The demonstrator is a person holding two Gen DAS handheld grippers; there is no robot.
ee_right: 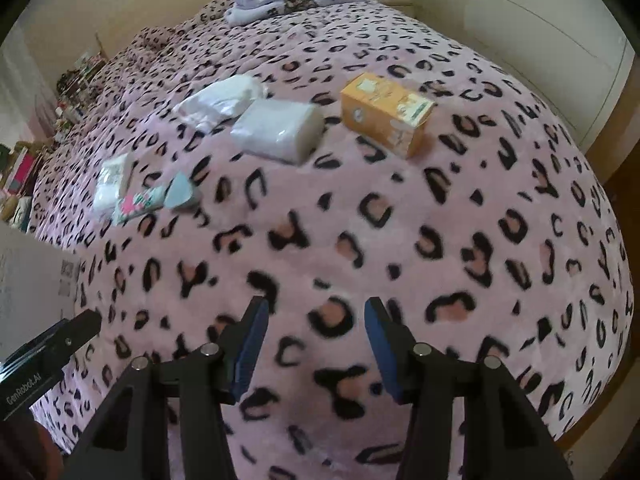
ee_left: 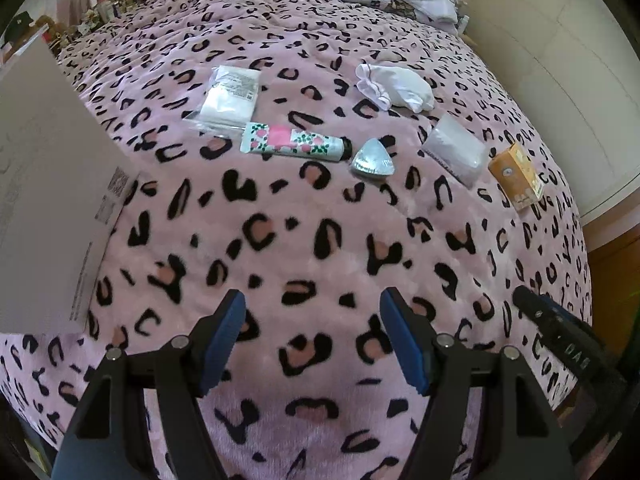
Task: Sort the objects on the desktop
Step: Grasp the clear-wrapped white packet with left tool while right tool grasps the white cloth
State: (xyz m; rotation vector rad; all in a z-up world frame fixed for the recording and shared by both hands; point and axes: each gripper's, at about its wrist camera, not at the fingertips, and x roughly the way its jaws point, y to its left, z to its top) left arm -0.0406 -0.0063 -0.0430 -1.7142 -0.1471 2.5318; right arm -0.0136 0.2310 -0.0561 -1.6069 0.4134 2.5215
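Right wrist: "GenRobot.AI" on left gripper [ee_right: 48,354]

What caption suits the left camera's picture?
Open left claw hovers over leopard-print blanket before floral tube and orange box.

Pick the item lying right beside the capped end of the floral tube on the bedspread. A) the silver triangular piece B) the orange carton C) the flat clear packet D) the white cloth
A: in the left wrist view the silver triangular piece sits just past the dark cap of the floral tube, while the orange carton lies far off toward the bed's edge.
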